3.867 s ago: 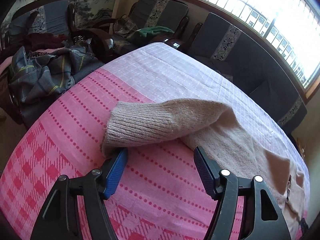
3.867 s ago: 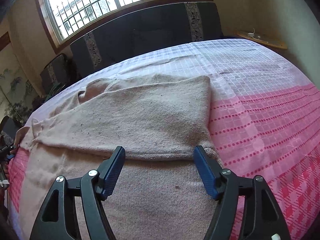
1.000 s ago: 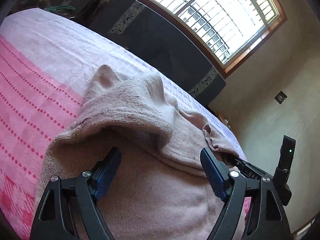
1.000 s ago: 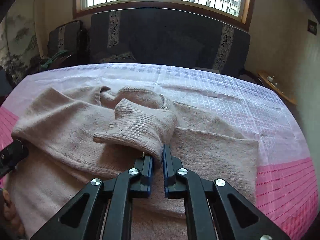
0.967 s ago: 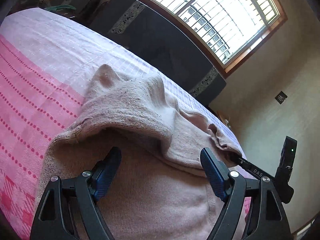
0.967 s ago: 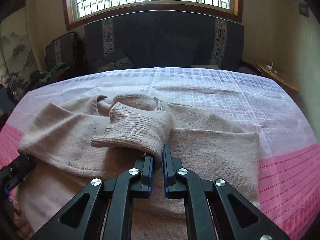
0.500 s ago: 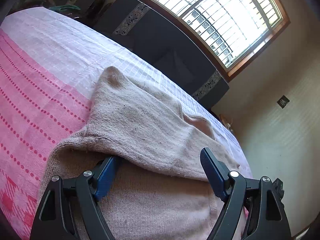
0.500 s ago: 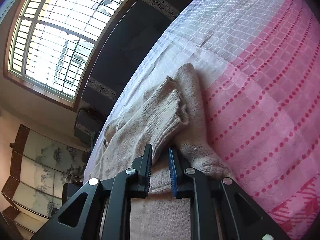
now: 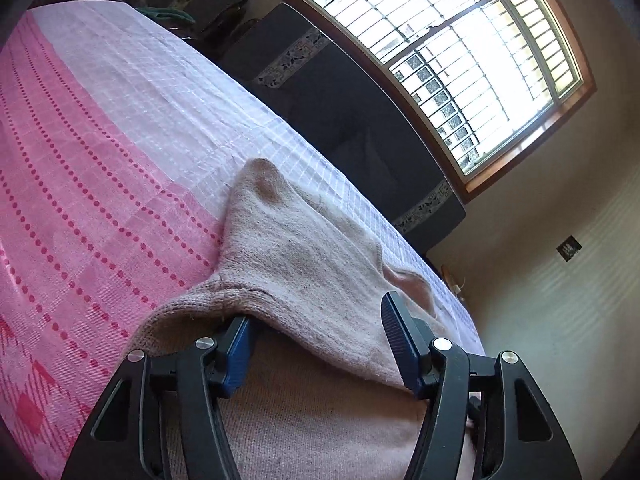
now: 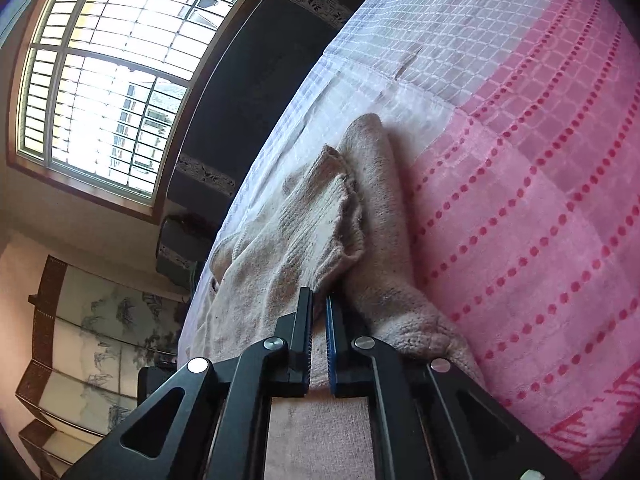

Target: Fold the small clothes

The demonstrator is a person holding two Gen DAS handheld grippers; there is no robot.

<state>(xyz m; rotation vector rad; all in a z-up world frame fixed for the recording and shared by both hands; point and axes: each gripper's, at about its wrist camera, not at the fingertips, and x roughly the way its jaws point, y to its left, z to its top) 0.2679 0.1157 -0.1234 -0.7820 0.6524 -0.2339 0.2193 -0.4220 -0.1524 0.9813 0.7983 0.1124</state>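
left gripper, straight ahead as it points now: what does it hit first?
Most likely the folded-over layer of the sweater, draped right between the open left gripper fingers; depth is hard to judge.

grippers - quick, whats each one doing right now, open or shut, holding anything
Left gripper: open, jaws wide apart, one finger tucked under a fold of the sweater, gripping nothing.
Right gripper: shut on the sweater's ribbed sleeve cuff.

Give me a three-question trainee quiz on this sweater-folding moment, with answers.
1. True or false: the left hand-held gripper is open.
2. What does the right hand-held gripper pinch: A) sleeve cuff B) bedspread C) cushion?
3. Fill in: the sweater lies on a pink and ____ bedspread.

Key: 1 true. 2 A. 3 white.
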